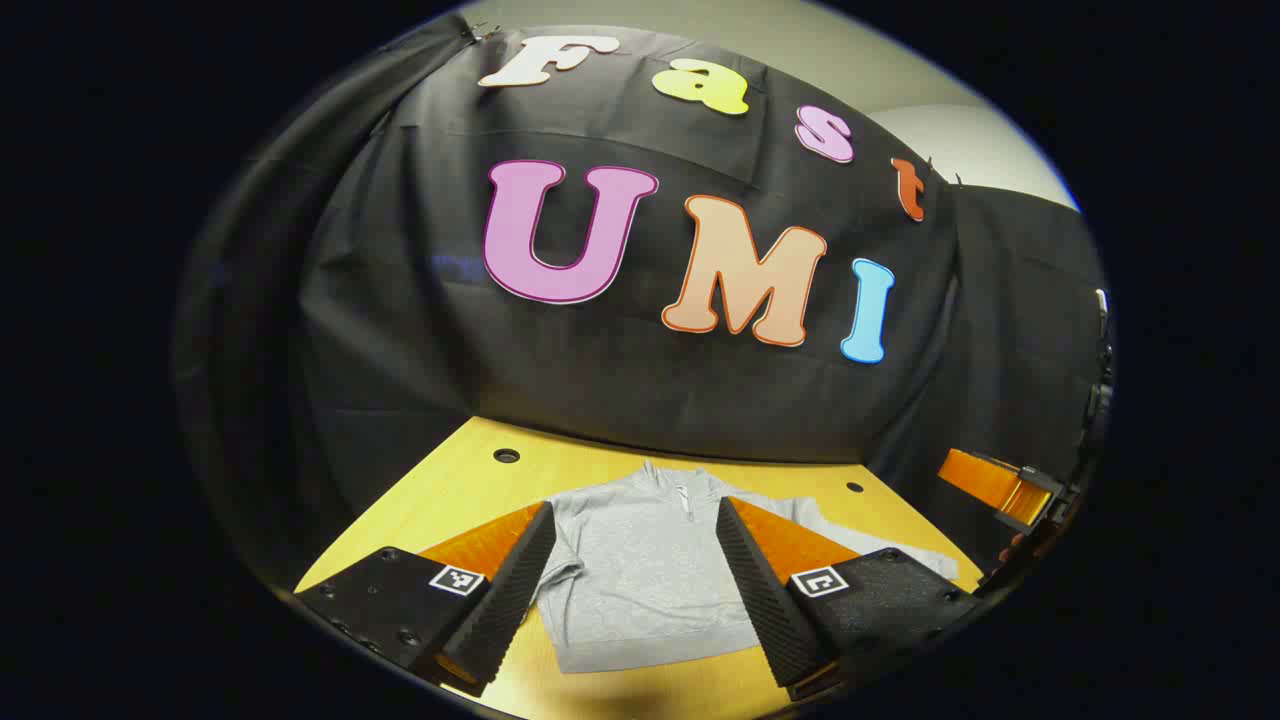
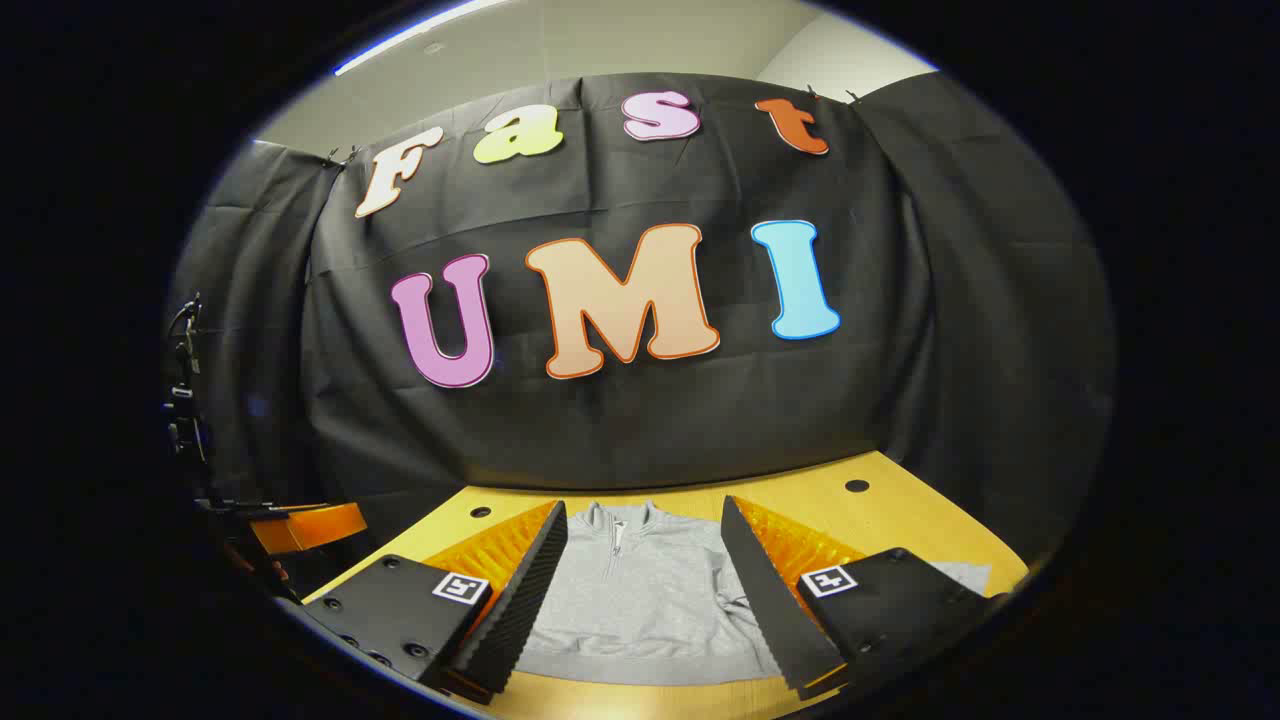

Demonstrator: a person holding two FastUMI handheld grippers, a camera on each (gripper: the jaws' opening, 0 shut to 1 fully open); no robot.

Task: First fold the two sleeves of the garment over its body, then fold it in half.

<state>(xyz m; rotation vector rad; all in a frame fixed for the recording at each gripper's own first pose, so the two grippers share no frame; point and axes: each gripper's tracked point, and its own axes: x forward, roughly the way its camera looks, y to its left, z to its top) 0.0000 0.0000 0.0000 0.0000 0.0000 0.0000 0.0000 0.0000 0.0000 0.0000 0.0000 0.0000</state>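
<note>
Black cloth walls us in behind a yellow wooden table (image 1: 460, 480) with small dark holes near its far edge. On it we see the grey garment (image 1: 640, 570) lying flat, collar and short zip toward the wall — one sleeve (image 1: 880, 545) trails out to the side. Our left gripper (image 1: 630, 585) and right gripper (image 2: 640, 600) hover above it, jaws spread wide, holding nothing.

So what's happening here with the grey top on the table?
A grey zip-neck sweatshirt lies flat on the yellow table, not yet folded, at least one sleeve spread out to the side. The left gripper and right gripper both hover open above it, holding nothing.
</note>
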